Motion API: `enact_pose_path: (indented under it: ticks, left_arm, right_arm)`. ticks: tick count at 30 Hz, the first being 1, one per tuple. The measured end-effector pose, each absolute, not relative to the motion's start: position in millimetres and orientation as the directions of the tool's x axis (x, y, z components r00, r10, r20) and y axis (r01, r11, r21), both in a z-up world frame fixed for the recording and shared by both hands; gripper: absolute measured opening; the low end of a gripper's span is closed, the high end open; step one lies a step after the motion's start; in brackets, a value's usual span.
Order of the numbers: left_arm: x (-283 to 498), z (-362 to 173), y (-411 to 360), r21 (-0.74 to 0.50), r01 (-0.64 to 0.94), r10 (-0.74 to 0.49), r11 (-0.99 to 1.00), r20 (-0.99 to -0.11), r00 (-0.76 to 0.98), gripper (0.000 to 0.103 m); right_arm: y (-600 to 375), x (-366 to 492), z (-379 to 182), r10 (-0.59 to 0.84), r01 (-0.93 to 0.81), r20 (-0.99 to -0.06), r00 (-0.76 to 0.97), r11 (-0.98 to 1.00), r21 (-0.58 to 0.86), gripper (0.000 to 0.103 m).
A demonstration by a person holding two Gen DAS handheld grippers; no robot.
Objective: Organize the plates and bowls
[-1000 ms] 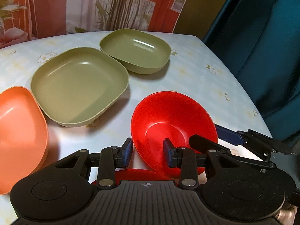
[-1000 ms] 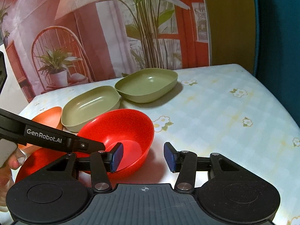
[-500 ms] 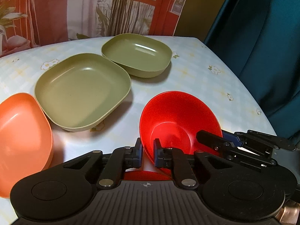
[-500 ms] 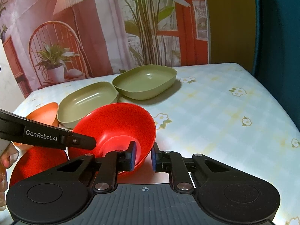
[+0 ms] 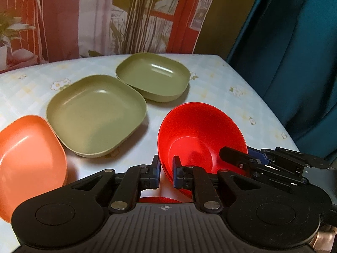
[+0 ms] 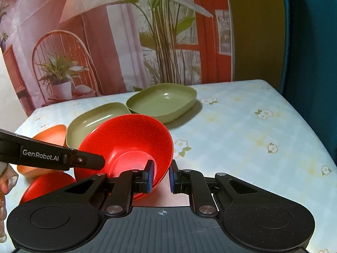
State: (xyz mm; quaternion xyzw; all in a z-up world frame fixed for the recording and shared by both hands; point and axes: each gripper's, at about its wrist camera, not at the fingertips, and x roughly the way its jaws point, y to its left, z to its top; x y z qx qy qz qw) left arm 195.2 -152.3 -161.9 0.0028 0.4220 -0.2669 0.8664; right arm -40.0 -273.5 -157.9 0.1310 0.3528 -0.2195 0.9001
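A red bowl [image 5: 200, 135] [image 6: 126, 139] hangs tilted over the table, held by both grippers. My left gripper [image 5: 166, 168] is shut on its near left rim, one pad inside and one outside. My right gripper [image 6: 161, 172] is shut on the opposite rim and shows in the left wrist view as the right gripper [image 5: 246, 155]. A second red bowl [image 6: 46, 185] lies below and to the left, partly hidden. Two green square plates [image 5: 96, 113] [image 5: 153, 76] and an orange dish [image 5: 29, 158] rest on the table.
The table [image 6: 252, 147] has a pale flowered cloth, with bare cloth on its right half. A teal curtain [image 5: 294, 63] hangs past the right edge. A printed backdrop stands behind the far edge. A person's hand [image 6: 4, 181] shows at the left.
Both grippers went from open to shut on the red bowl's rim. The bowl has tipped up and now sits higher against the green plates.
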Motion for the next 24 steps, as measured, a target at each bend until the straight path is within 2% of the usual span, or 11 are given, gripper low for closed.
enact_pose_path:
  ticks: [24]
  left_arm:
    - [160.3,-126.0,-113.5,-0.23,0.447,-0.479,0.864,-0.649,0.592,0.013]
  right_arm:
    - [-240.0,-28.7,-120.1,-0.301,0.432,-0.645,0.703,0.901,0.05,0.014]
